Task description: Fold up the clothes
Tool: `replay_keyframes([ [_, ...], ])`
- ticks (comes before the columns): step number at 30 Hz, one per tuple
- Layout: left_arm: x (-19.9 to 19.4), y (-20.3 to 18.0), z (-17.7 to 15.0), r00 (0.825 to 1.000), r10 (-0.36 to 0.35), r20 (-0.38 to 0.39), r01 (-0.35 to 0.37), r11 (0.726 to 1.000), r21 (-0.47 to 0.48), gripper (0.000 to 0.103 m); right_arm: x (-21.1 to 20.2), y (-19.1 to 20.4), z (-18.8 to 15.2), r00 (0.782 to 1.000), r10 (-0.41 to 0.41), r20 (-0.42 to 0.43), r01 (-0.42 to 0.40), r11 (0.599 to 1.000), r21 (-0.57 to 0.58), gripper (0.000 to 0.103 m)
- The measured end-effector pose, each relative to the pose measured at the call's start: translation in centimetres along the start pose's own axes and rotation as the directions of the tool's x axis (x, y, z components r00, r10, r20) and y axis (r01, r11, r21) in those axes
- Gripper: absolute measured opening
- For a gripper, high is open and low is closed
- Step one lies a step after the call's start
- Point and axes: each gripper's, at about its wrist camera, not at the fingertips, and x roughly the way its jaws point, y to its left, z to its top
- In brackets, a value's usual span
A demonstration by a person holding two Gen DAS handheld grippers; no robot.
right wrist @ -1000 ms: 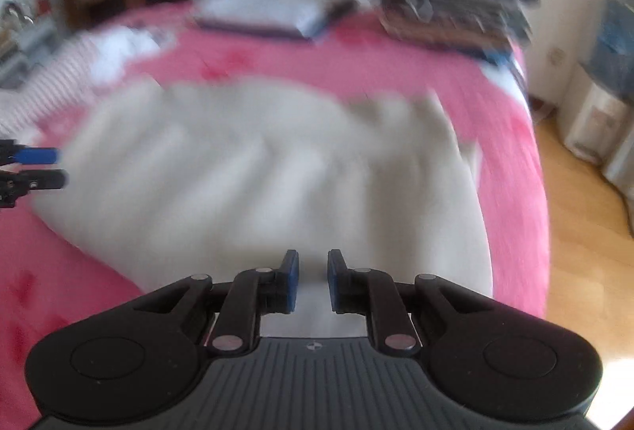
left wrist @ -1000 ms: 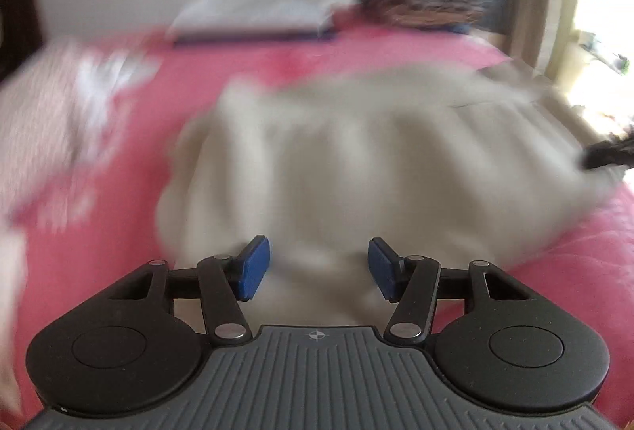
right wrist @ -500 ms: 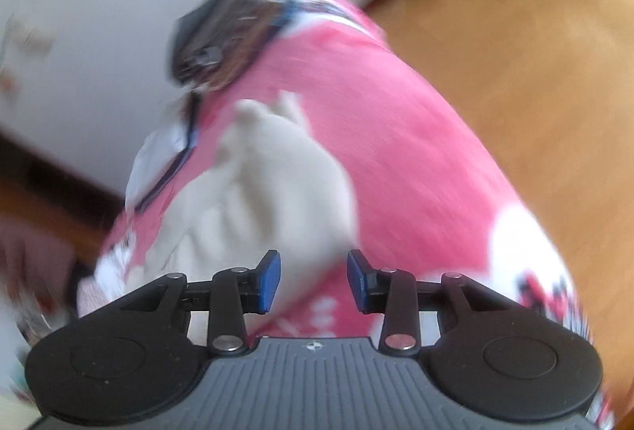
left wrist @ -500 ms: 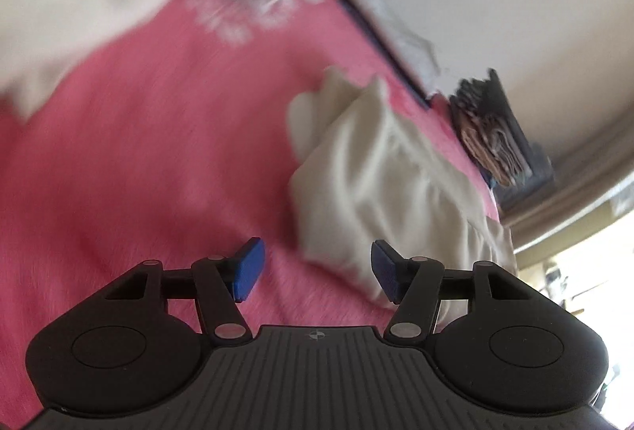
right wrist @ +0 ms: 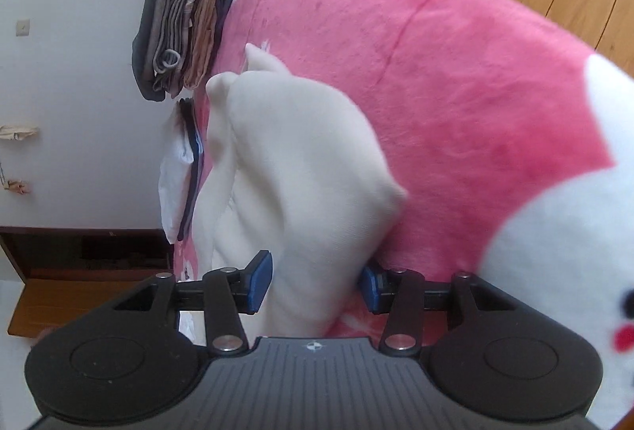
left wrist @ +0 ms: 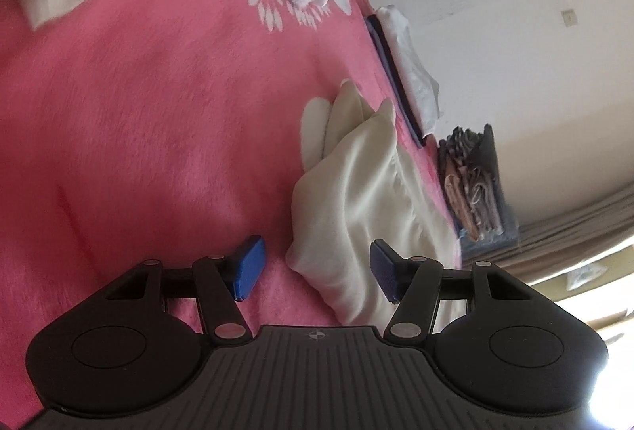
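Both wrists have rolled. Left gripper (left wrist: pixel 313 271) stands apart; right gripper (right wrist: pixel 315 285) is opening around garment (right wrist: pixel 301 160). Pinch its near-edge corners on the bed (right wrist: pixel 455 81) evenly.

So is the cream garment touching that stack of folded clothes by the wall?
Apart. The left wrist view shows a strip of pink blanket between the cream garment and the stack of folded clothes.
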Motion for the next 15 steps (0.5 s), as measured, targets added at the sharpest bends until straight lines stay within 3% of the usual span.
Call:
replay_keyframes([
  [4, 0.8, -0.4, 0.1, 0.999, 0.018, 0.026, -0.019, 1.0, 0.009, 0.051, 0.3, -0.3, 0.1, 1.0, 0.016, 0.001, -0.016, 1.0, 0.006, 0.051],
  [8, 1.4, -0.7, 0.1, 0.998, 0.012, 0.068, -0.014, 0.999, 0.031, 0.018, 0.1, -0.8, 0.2, 0.999, 0.038, -0.004, -0.038, 0.999, 0.014, 0.051],
  [10, 1.3, -1.3, -0.1, 0.996, -0.002, 0.085, -0.006, 0.996, 0.093, 0.006, -0.1, -1.0, 0.2, 0.999, 0.046, -0.002, -0.046, 0.999, 0.013, 0.05],
  [12, 0.4, -2.8, 0.4, 0.993, -0.073, 0.097, 0.053, 0.98, 0.193, 0.004, -0.2, -1.0, 0.1, 0.999, 0.047, -0.002, -0.047, 0.999, 0.012, 0.05],
  [15, -0.9, -5.1, 1.7, 0.981, -0.17, 0.092, 0.126, 0.925, 0.358, 0.004, -0.3, -1.1, 0.2, 0.999, 0.051, -0.007, -0.051, 0.999, 0.019, 0.05],
])
